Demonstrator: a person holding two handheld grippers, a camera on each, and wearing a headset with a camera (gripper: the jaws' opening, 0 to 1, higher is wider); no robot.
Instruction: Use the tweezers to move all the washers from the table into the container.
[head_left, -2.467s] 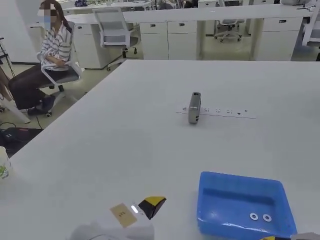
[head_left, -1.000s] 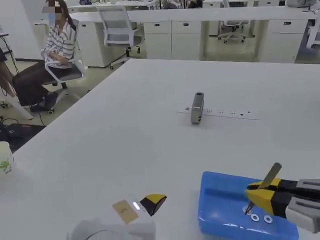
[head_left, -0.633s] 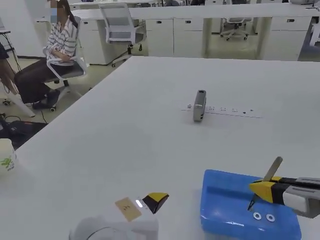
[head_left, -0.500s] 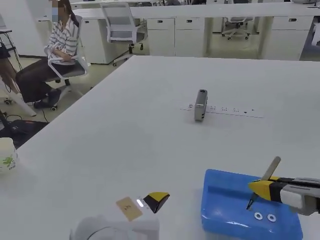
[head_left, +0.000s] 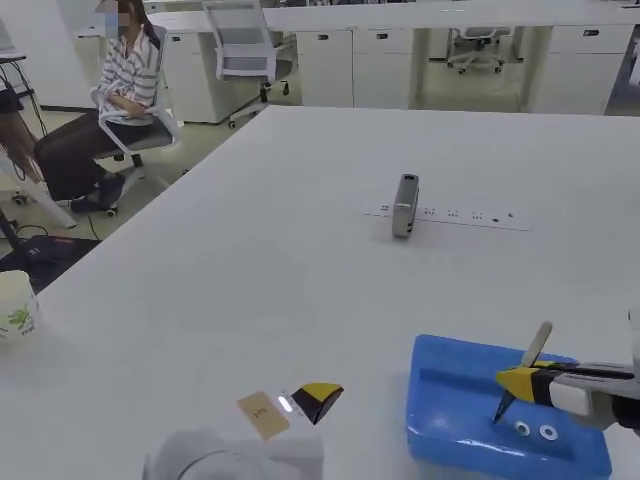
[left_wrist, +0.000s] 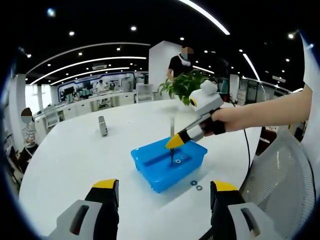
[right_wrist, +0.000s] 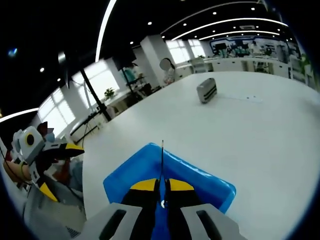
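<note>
The blue container (head_left: 440, 415) sits near the table's front edge with two washers (head_left: 535, 431) inside. My right gripper (head_left: 515, 383) hovers over it, shut on the tweezers (head_left: 500, 408), whose tip points down into the container (left_wrist: 150, 167) close to the washers (left_wrist: 180, 159). Whether the tip holds a washer I cannot tell. Two more washers (left_wrist: 196, 185) lie on the table just beside the container. In the right gripper view the tweezers (right_wrist: 161, 155) run out from the shut jaws over the container (right_wrist: 125, 182). My left gripper (left_wrist: 164, 200) is open and holds nothing, a short way left of the container.
A grey device (head_left: 405, 205) stands on a flat power strip (head_left: 470, 216) mid-table. A paper cup (head_left: 15, 305) is at the left edge. A person (head_left: 105, 100) sits on a chair beyond the table's left side; office chairs and desks stand behind.
The right gripper came in from the lower right with the tweezers and now holds over the container. The washers in the container and the left gripper have stayed put; the head camera drifted.
</note>
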